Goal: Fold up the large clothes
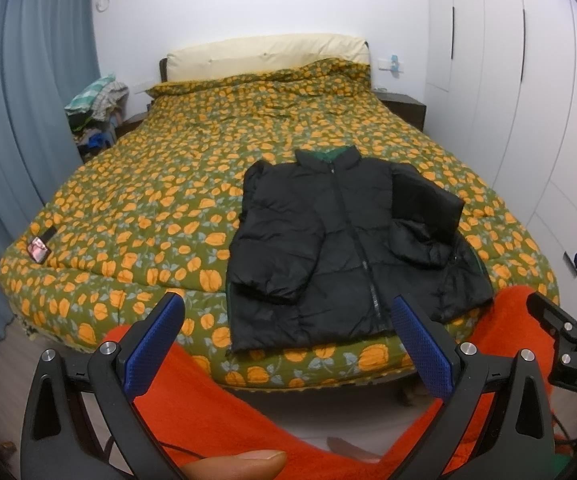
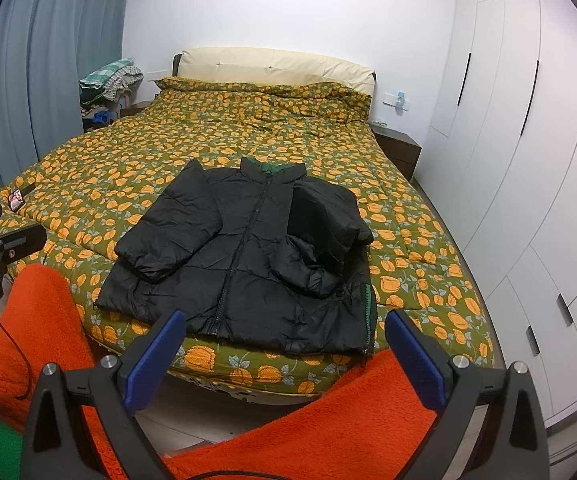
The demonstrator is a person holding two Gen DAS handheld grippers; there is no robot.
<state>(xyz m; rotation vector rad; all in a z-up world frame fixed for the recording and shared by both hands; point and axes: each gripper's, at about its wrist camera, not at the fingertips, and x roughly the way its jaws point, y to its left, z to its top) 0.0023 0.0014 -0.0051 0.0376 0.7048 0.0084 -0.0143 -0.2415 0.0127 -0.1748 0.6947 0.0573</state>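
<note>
A black puffer jacket lies zipped, front up, near the foot of the bed, collar toward the headboard. Its right sleeve is folded in over the chest; the left sleeve lies along its side. My left gripper is held open, short of the jacket's hem, with nothing between its blue pads. The right gripper is also open and empty, just before the hem's right part. It shows in the left wrist view at the far right. Orange fleece sleeves sit under both grippers.
The bed has a green quilt with orange flowers. A phone lies at its near left corner. White wardrobe doors line the right wall, blue curtains the left. A pile of clothes and a dark nightstand flank the headboard.
</note>
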